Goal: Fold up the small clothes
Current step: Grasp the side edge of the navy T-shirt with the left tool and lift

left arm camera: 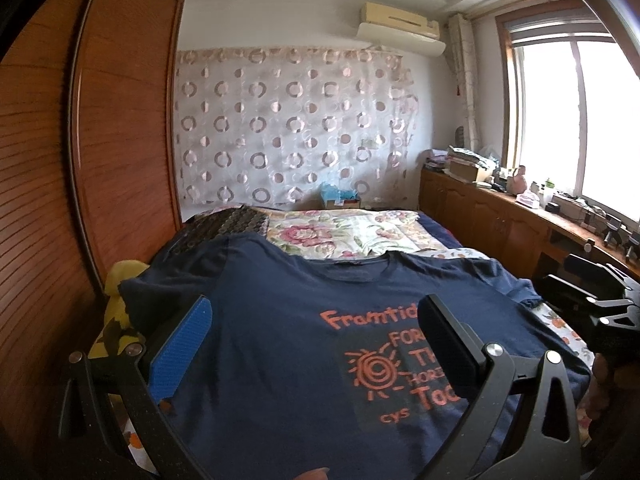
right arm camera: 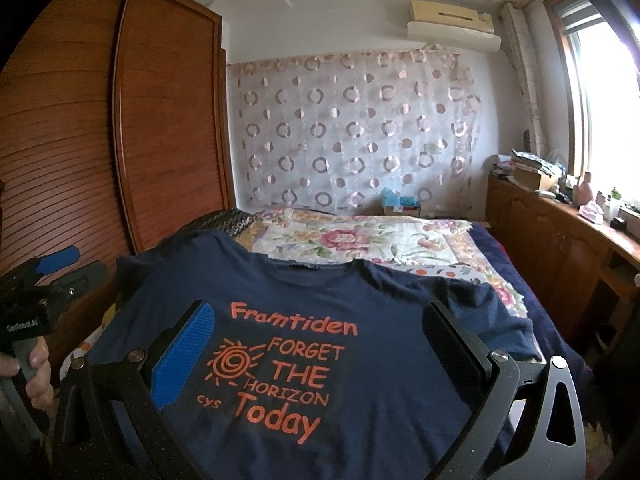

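A navy T-shirt (left arm camera: 280,320) with orange lettering lies spread flat, front up, on the bed; it also shows in the right wrist view (right arm camera: 304,292). My left gripper (left arm camera: 316,320) is open and empty, held above the shirt's left half. My right gripper (right arm camera: 320,324) is open and empty, held above the shirt's chest print. The right gripper also shows at the right edge of the left wrist view (left arm camera: 592,292), and the left gripper at the left edge of the right wrist view (right arm camera: 60,272). Both sleeves lie spread to the sides.
The bed (right arm camera: 496,252) carries a floral quilt (right arm camera: 360,240) and a dark patterned pillow (left arm camera: 228,224) beyond the shirt. A wooden wardrobe (left arm camera: 60,160) stands close on the left. A low cabinet (left arm camera: 500,216) with clutter runs under the window on the right.
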Demonstrator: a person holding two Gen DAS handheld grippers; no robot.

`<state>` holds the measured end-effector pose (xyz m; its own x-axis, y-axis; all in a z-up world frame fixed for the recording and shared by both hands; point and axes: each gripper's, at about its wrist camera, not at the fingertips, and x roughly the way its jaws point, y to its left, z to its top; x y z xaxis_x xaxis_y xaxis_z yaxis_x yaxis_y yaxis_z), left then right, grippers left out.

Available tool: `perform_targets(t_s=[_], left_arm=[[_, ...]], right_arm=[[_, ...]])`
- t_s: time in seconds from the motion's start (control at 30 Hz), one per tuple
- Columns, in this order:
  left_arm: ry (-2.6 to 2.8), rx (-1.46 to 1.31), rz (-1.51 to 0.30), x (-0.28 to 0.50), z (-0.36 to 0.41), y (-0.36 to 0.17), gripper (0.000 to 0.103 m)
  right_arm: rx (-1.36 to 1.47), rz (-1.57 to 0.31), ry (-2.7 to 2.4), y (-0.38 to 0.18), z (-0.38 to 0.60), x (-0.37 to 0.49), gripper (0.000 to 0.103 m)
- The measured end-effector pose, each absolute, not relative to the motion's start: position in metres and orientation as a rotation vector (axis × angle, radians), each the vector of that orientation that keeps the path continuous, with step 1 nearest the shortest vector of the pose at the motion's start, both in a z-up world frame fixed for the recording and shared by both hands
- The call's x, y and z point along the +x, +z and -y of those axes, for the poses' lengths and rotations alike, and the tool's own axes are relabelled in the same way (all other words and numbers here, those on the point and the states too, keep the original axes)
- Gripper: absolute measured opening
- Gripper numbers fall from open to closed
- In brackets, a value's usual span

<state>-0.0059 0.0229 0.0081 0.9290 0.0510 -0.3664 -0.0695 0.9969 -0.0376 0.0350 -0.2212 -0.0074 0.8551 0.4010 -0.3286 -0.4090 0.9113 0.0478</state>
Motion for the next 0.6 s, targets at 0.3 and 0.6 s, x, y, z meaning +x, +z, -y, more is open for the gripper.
perform_targets(t_s=[0.3, 0.6], left_arm=[[0.095, -0.064, -0.408, 0.001, -0.051, -0.005, 0.103], [0.092, -0.037, -0.466, 0.023, -0.075, -0.018, 0.103]], right_arm=[[-0.046, -0.365, 0.453, -0.008, 0.209, 0.045, 0.103], [-0.089, -0.406, 0.519, -0.013, 0.195, 0.073, 0.103]])
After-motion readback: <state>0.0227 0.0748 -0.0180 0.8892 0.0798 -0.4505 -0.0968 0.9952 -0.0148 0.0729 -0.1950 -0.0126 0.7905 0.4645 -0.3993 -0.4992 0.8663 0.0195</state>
